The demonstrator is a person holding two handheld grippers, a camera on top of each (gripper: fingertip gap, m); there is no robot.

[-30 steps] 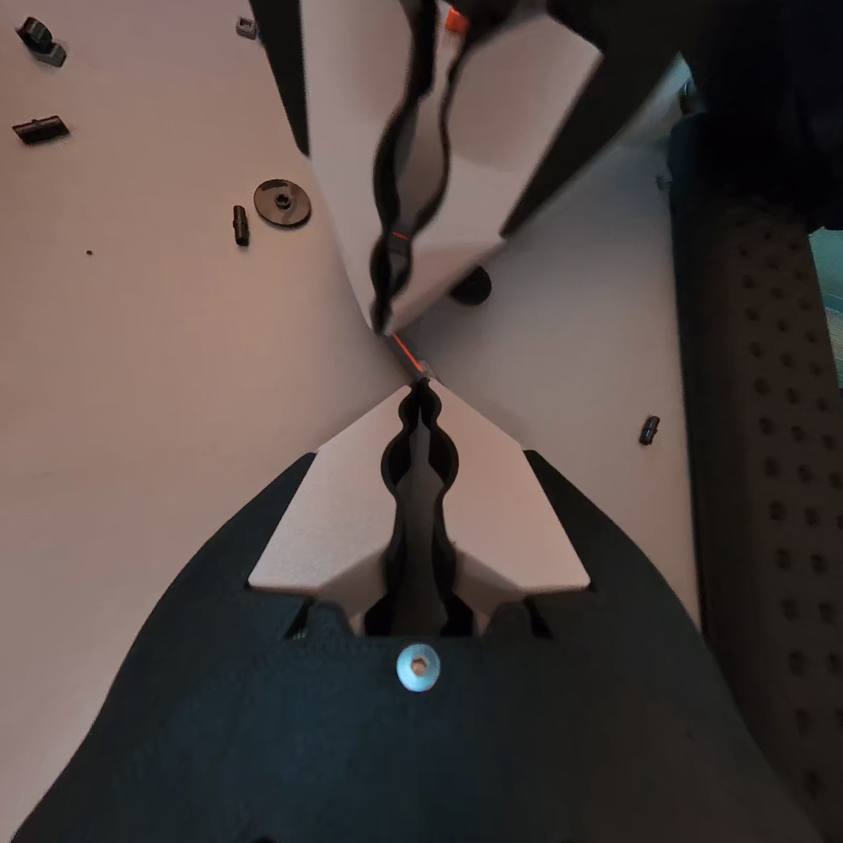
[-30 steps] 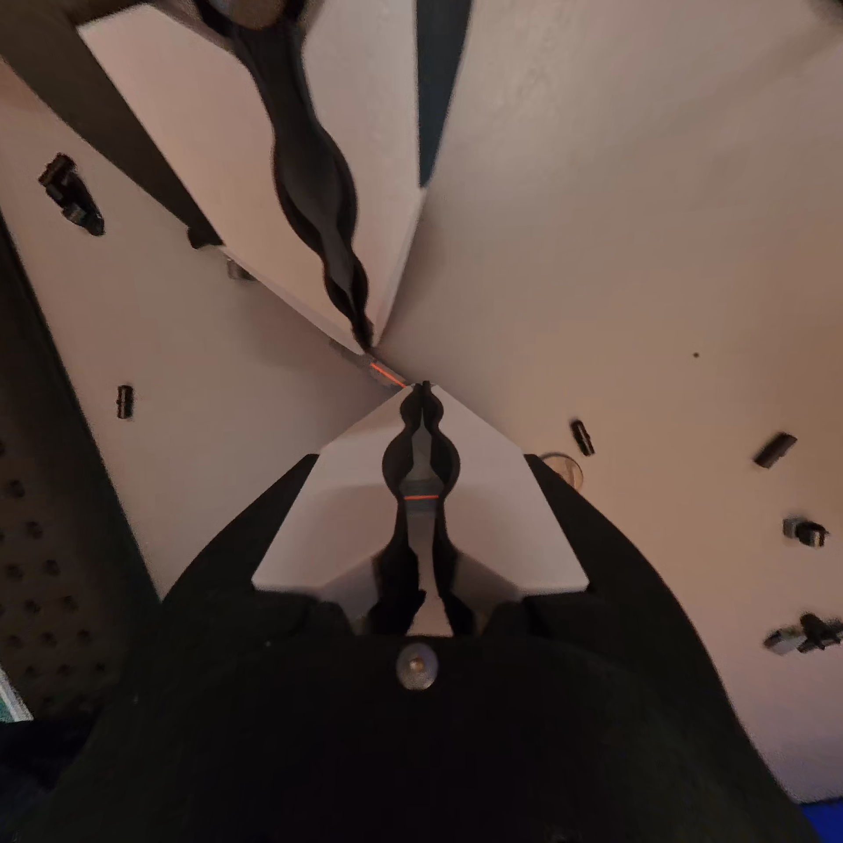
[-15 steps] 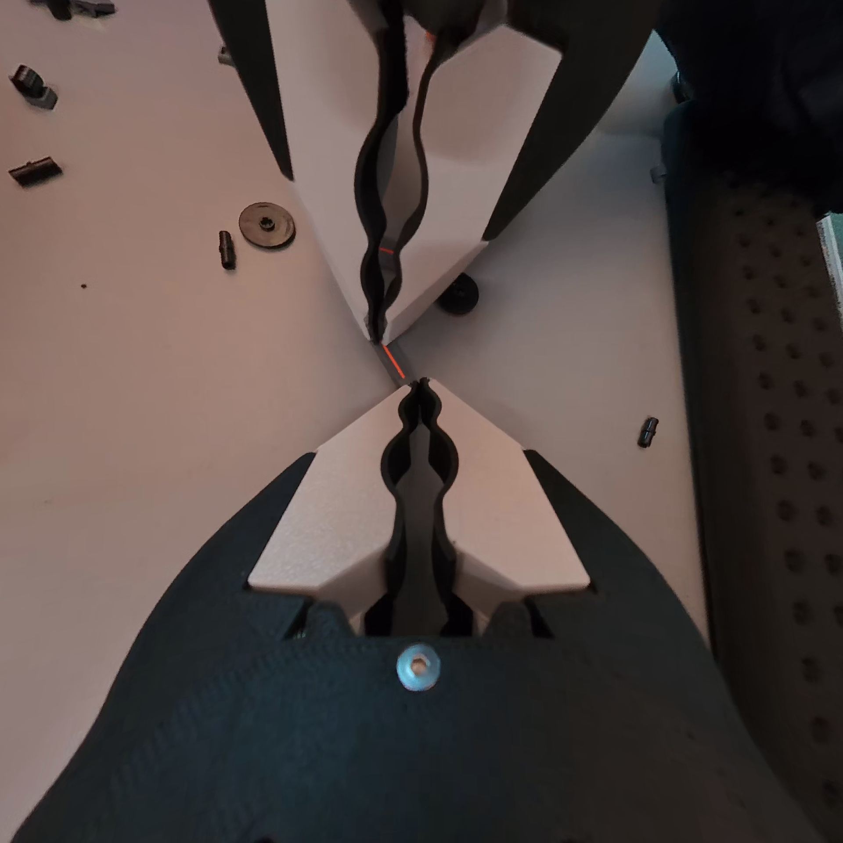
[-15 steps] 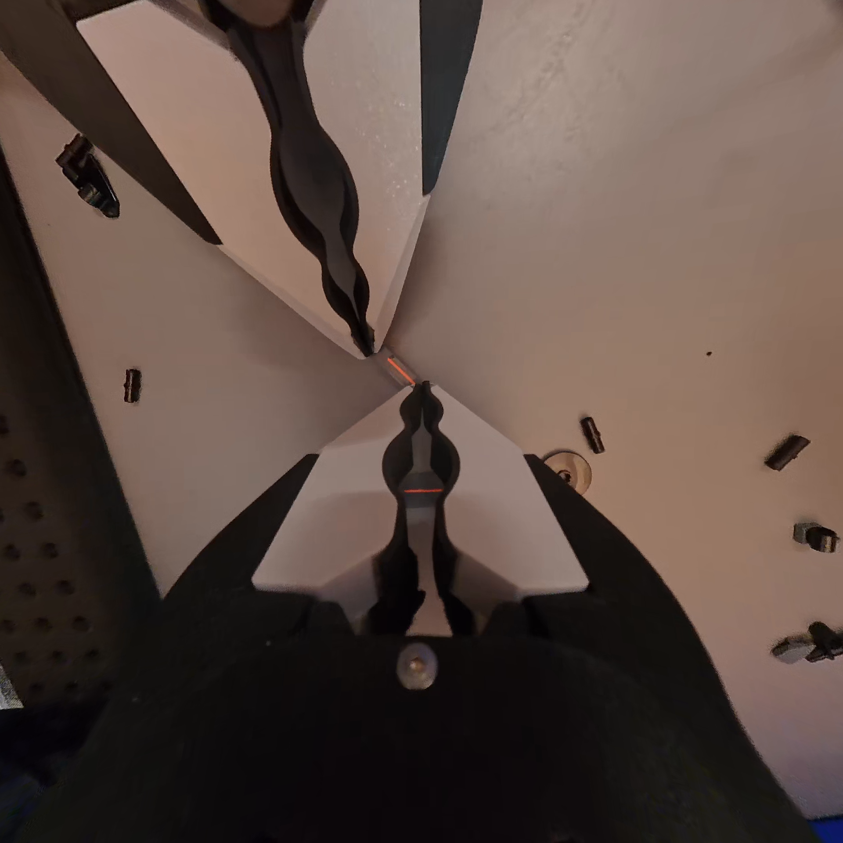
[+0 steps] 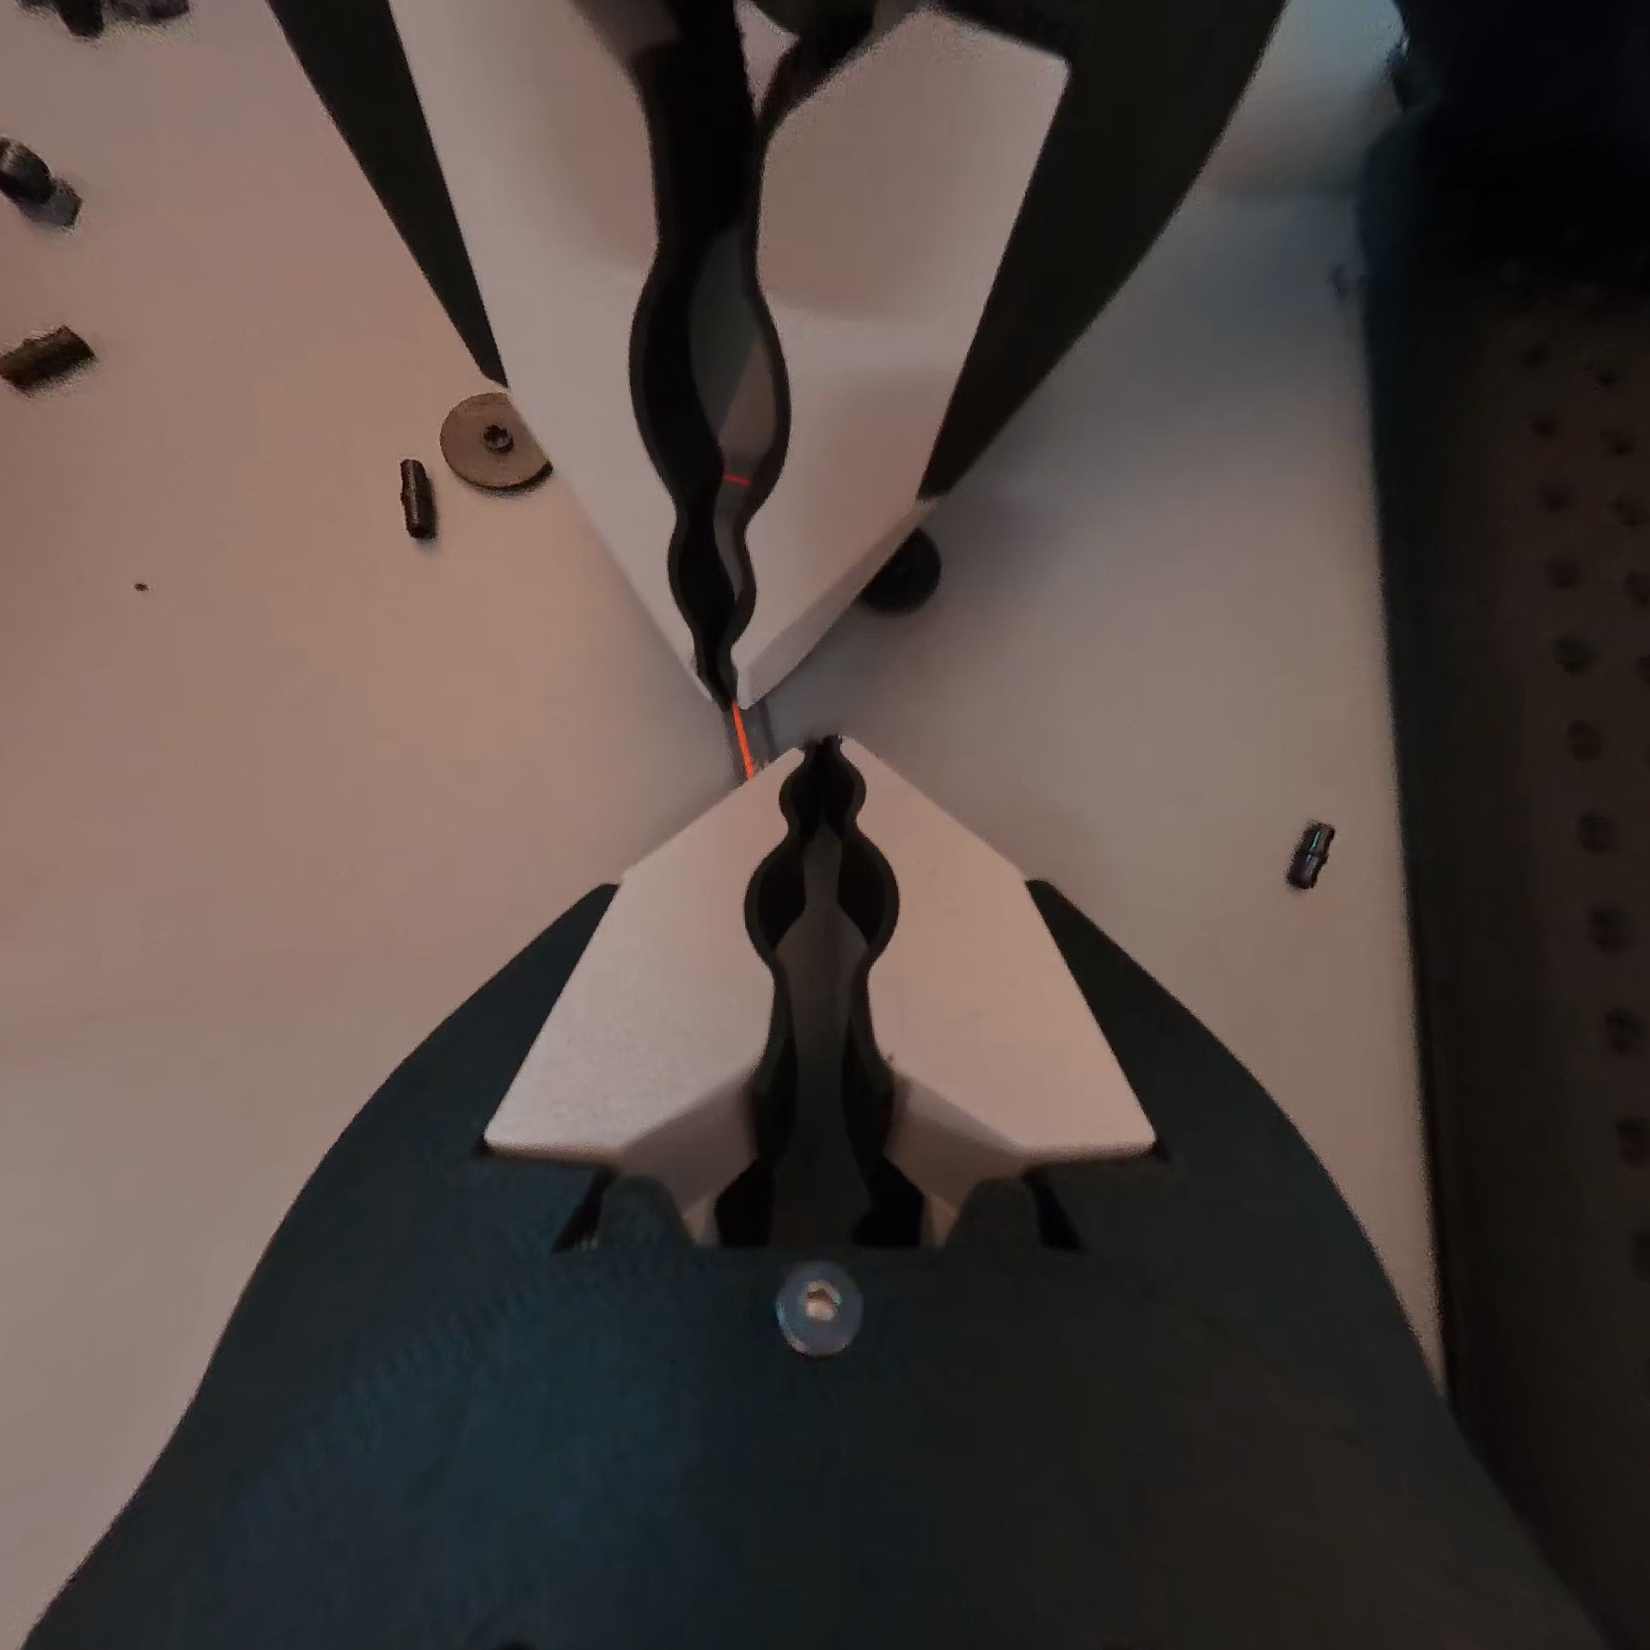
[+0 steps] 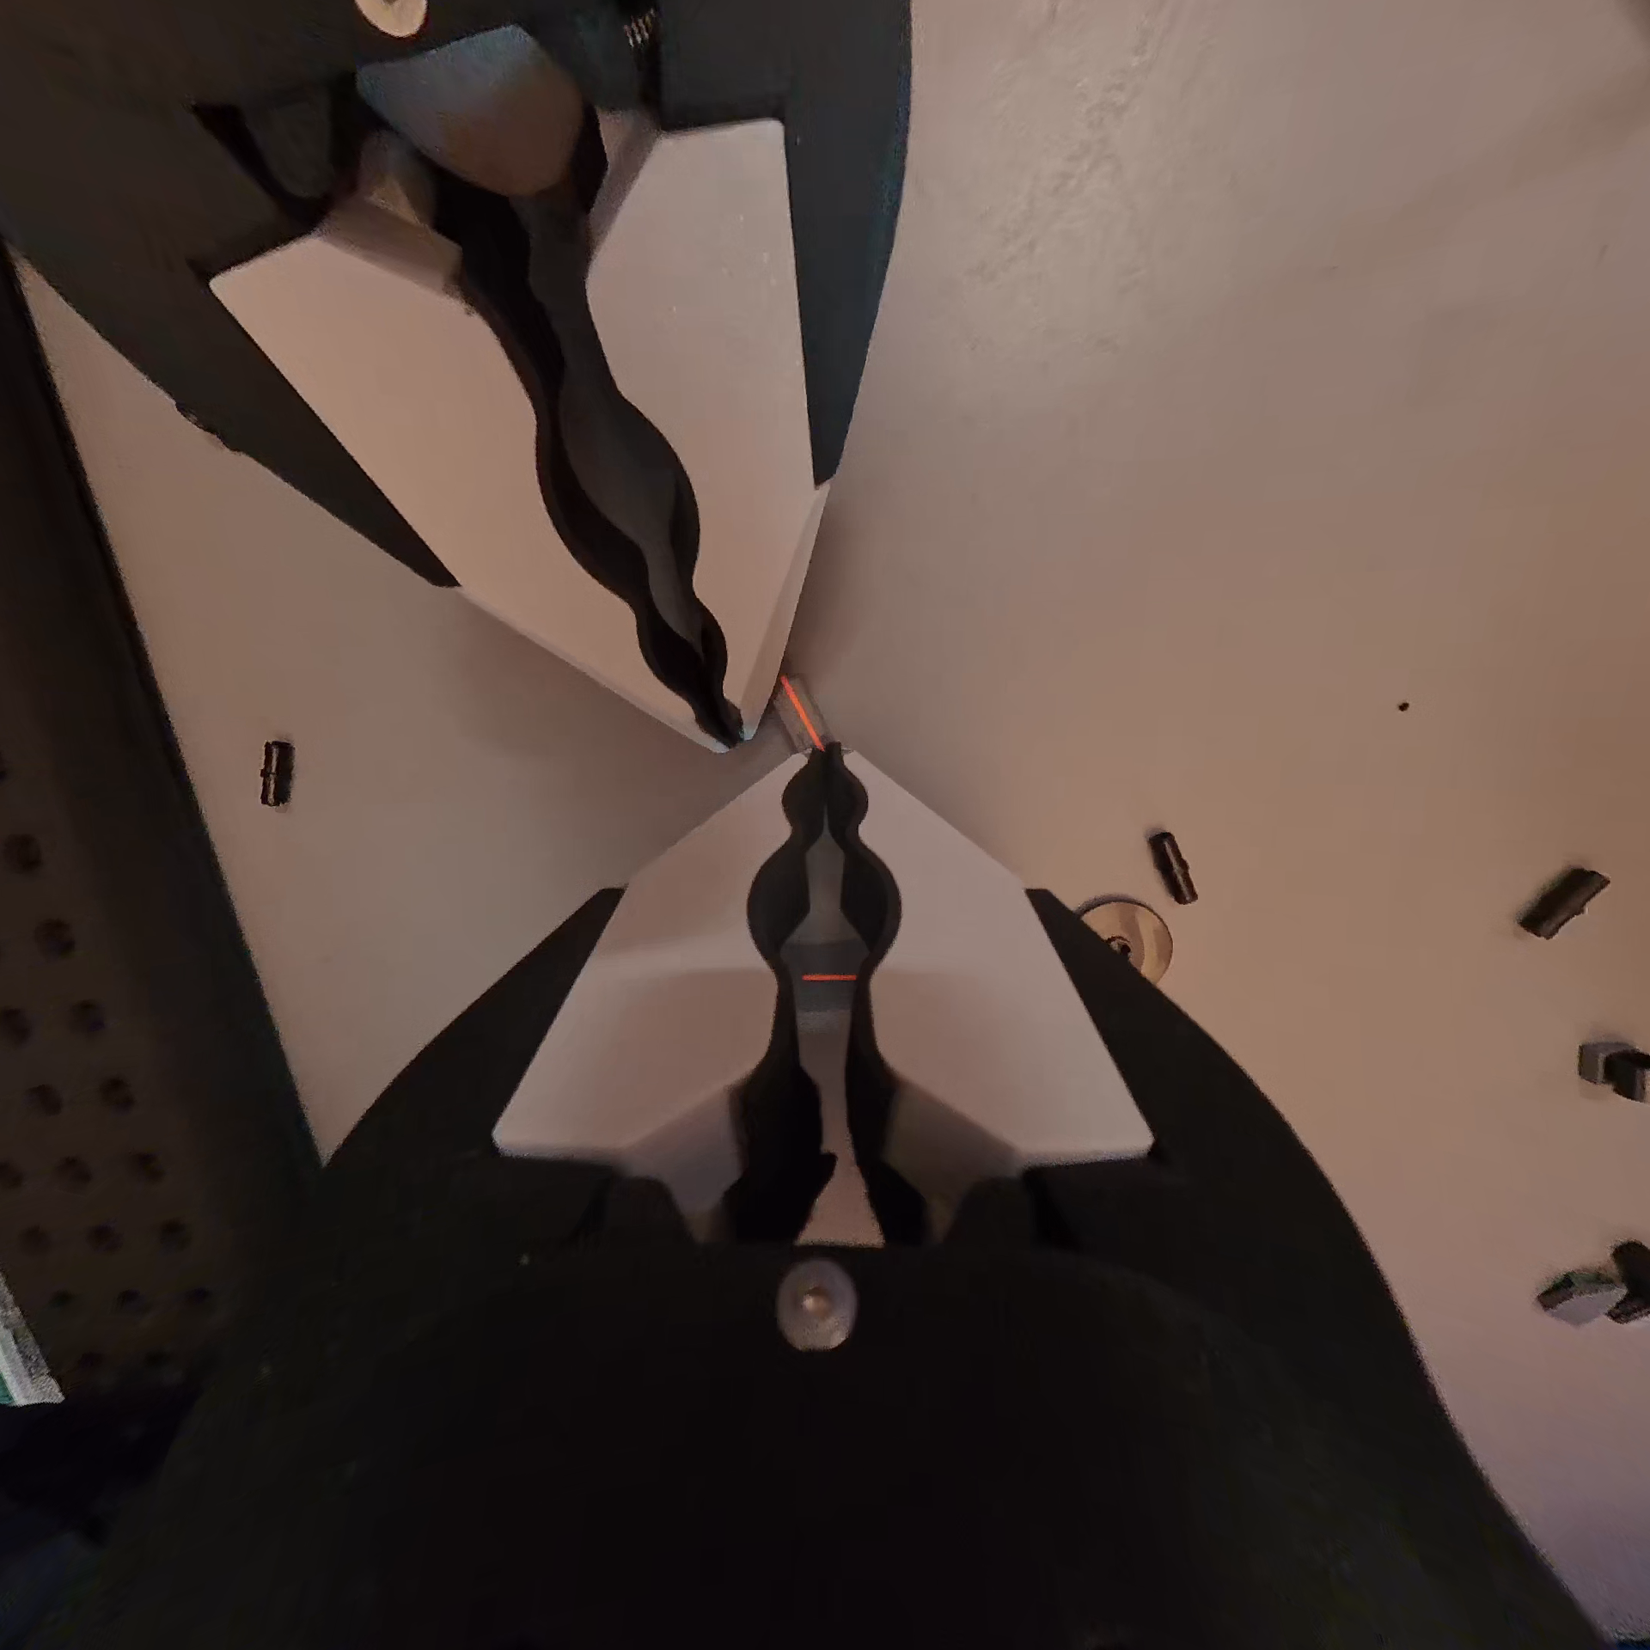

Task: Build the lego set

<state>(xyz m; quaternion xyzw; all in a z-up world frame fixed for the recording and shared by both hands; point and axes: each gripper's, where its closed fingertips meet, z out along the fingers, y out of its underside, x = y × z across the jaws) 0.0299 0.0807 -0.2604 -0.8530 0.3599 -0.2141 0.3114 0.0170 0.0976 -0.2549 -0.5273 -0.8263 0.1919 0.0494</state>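
A thin grey lego piece with an orange line (image 5: 746, 741) hangs between the two gripper tips above the white table (image 5: 268, 759). My right gripper (image 6: 830, 754) is shut on it; the piece (image 6: 799, 705) sticks out past its tips and shows again inside the jaws. In the left wrist view the right gripper (image 5: 723, 692) comes down from the top. My left gripper (image 5: 821, 748) is shut, its tips right beside the piece. I cannot tell whether it grips it. In the right wrist view the left gripper (image 6: 728, 728) points in from the upper left.
Loose dark parts lie on the table: a black disc (image 5: 494, 440), a short pin (image 5: 415, 498), another pin (image 5: 1310, 855), a round black part (image 5: 902, 580), dark bits at the left (image 5: 45, 357). A dark perforated mat (image 5: 1518, 804) borders the table, also showing in the right wrist view (image 6: 89, 1071). Less than 4 cm separates the two grippers' tips. From the right gripper's tips to the short pin (image 5: 415, 498) is close to 8 cm. Seen from the right wrist view (image 6: 1170, 871) as well.
The right gripper has swung more upright and closer in the left wrist view. The piece between the tips has turned from slanting to nearly vertical. Both grippers stay shut, tip to tip.
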